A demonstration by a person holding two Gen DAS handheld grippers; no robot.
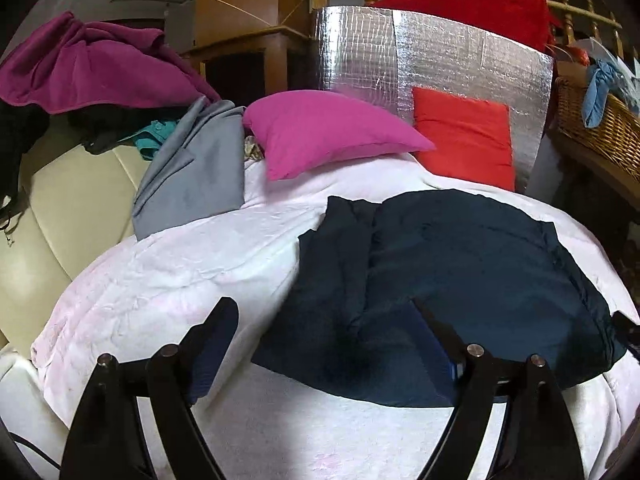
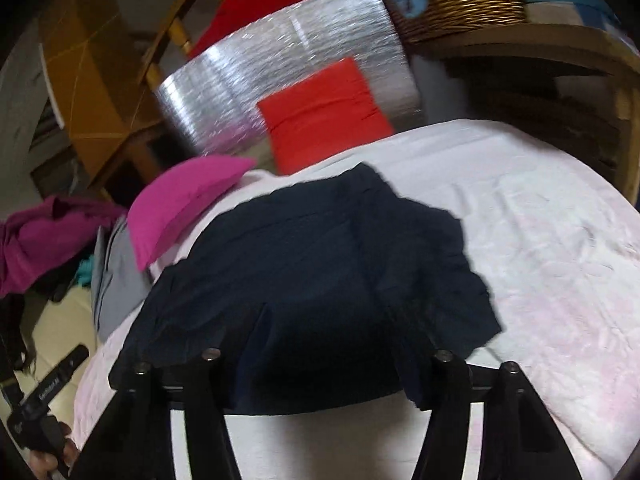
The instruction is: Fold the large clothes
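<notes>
Lying folded: navy garment (image 1: 460,272) | left gripper (image 1: 324,320) spread | right gripper (image 2: 328,344) seemingly parted, blurred | lettering unreadable

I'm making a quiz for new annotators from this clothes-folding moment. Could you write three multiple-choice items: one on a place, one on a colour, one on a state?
1. Where does the dark navy garment lie?
A. In the wicker basket
B. On the white blanket
C. Over the wooden railing

2. What colour is the cushion that leans against the silver foil panel?
A. Orange-red
B. Green
C. Yellow

3. How do the left gripper's jaws stand?
A. Closed on the pink cushion
B. Closed on the grey cloth
C. Apart, gripping nothing

Key: 1 B, the garment lies spread on the white blanket in both views. 2 A, the orange-red cushion stands propped against the foil, while the pink cushion lies in front and to the left. 3 C, the left wrist view shows both fingers wide apart above blanket and garment, pressing on neither.
</notes>
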